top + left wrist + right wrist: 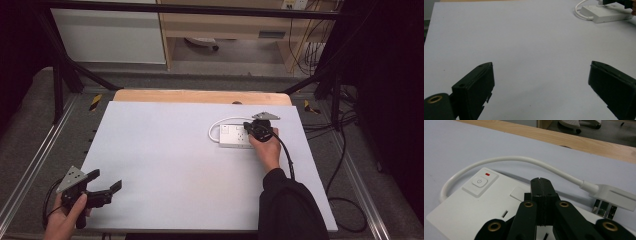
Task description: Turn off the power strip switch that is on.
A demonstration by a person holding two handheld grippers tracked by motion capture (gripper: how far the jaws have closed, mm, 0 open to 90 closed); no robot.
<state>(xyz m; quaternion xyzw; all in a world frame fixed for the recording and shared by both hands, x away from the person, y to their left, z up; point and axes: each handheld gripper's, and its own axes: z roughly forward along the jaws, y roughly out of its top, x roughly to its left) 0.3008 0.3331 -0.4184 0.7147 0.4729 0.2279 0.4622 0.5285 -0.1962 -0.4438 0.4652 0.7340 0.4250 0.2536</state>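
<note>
White power strip [235,136] lying flat on the table [165,165], right of the middle and toward the far edge. Red light [487,174] lit beside its power button [480,181]. White cord [506,160] curling out of one end, looping round behind the strip to a white plug [614,198] resting on the table beside it.

Right gripper [541,185] directly over the strip's top face, jaws pressed fully together with nothing between them; contact with the strip unclear.

Left gripper [106,186] well apart, at the near left corner of the table, jaws spread wide and holding nothing, bare table surface between them.
</note>
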